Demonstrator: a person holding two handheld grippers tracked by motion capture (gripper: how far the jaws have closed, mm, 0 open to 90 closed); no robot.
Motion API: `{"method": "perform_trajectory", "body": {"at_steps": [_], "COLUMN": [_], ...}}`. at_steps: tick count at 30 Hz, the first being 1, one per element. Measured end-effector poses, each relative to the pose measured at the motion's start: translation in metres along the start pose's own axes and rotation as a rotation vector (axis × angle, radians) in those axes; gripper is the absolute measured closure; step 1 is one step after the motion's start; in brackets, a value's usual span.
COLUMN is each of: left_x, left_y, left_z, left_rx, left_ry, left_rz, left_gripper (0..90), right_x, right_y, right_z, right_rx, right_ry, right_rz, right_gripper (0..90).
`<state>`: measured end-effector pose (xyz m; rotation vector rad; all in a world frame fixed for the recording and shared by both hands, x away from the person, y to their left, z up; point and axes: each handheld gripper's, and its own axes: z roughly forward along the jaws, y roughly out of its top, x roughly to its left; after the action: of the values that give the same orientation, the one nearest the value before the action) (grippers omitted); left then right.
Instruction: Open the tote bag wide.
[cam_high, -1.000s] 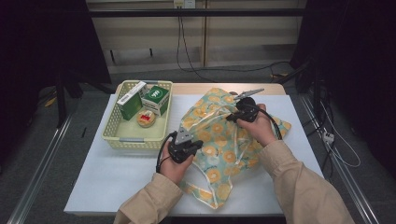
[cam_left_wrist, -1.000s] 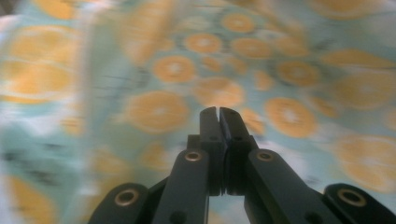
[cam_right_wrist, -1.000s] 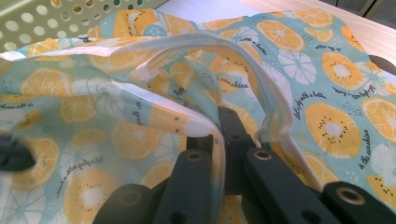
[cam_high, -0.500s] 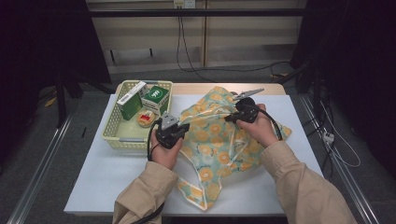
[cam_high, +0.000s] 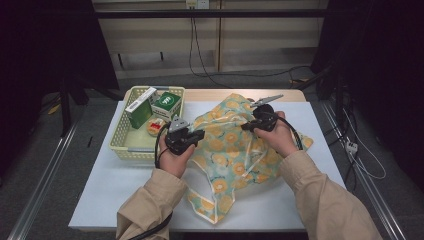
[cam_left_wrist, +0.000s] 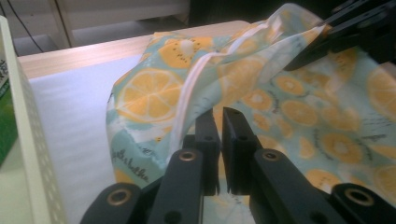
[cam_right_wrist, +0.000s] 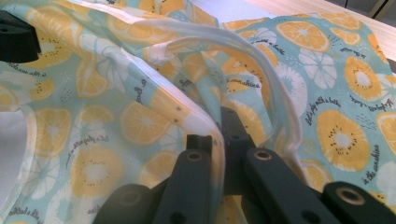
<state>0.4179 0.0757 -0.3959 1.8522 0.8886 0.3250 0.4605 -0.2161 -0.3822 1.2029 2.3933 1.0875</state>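
Fruit-print bag (cam_high: 235, 150) is the biggest thing we see on the white table (cam_high: 100, 185): a teal cloth with orange and kiwi slices, spread from the centre toward four o'clock, its white-piped rim lifted at both hands. At ten o'clock of the table stands the pale yellow basket (cam_high: 120, 142), and in it a green box (cam_high: 166, 104), a white-and-green carton (cam_high: 137, 106) leaning beside it, and a small round tin (cam_high: 156, 126) at the basket's four o'clock corner. Our left gripper (cam_high: 199, 134) sits at the bag's nine o'clock edge, just beside the basket; in the left gripper view its jaws stand nearly together with a narrow slit between them, having just eased open a little, and the bag's white hem (cam_left_wrist: 187, 100) runs down into that slit, though we cannot tell whether the pads press it. Our right gripper (cam_high: 246, 126) is at the bag's one o'clock side; in the right gripper view its jaws are closed tight on the bag's piped rim (cam_right_wrist: 205, 119), cloth bunched on either side of them.
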Motion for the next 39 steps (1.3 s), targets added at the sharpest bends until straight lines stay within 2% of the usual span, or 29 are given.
{"method": "perform_trajectory", "body": {"at_steps": [4,8,11,14,17,20,25,27,29,35,39], "left_x": [-0.001,-0.003,-0.001,0.004,0.012,0.023,0.044,0.052,0.061,0.083,0.098], "left_y": [0.005,0.016,0.025,0.034,0.040,0.045,0.049,0.049,0.051,0.050,0.046], "left_z": [-0.005,-0.013,-0.020,-0.025,-0.029,-0.033,-0.039,-0.041,-0.044,-0.047,-0.046], "left_rx": [0.010,0.021,0.030,0.035,0.037,0.040,0.054,0.043,0.055,0.079,0.091], "left_ry": [-0.052,-0.091,-0.095,-0.098,-0.081,-0.068,-0.035,-0.014,0.001,0.038,0.070], "left_rz": [-0.002,-0.009,-0.003,0.010,0.024,0.014,0.023,0.025,0.049,0.068,0.062], "left_gripper": [79.8,64.6,50.0,39.3,30.8,23.0,14.5,13.2,11.2,9.5,9.4], "right_x": [0.000,-0.003,-0.003,-0.004,-0.004,-0.004,-0.005,-0.005,-0.006,-0.005,-0.006], "right_y": [0.000,-0.001,-0.001,-0.001,-0.001,-0.001,-0.001,0.000,0.001,0.003,0.002], "right_z": [0.001,0.002,0.002,0.002,0.001,0.001,-0.001,-0.001,-0.002,-0.006,-0.007], "right_rx": [0.008,0.002,0.004,0.003,0.004,0.003,0.003,0.004,0.005,0.009,0.009], "right_ry": [0.000,-0.003,-0.003,-0.003,-0.005,-0.008,-0.009,-0.013,-0.013,-0.014,-0.017], "right_rz": [0.003,0.010,0.012,0.013,0.015,0.012,0.009,0.013,0.017,0.007,0.013], "right_gripper": [89.9,89.9,89.9,89.9,89.9,89.9,89.9,89.9,89.9,89.9,89.9]}}
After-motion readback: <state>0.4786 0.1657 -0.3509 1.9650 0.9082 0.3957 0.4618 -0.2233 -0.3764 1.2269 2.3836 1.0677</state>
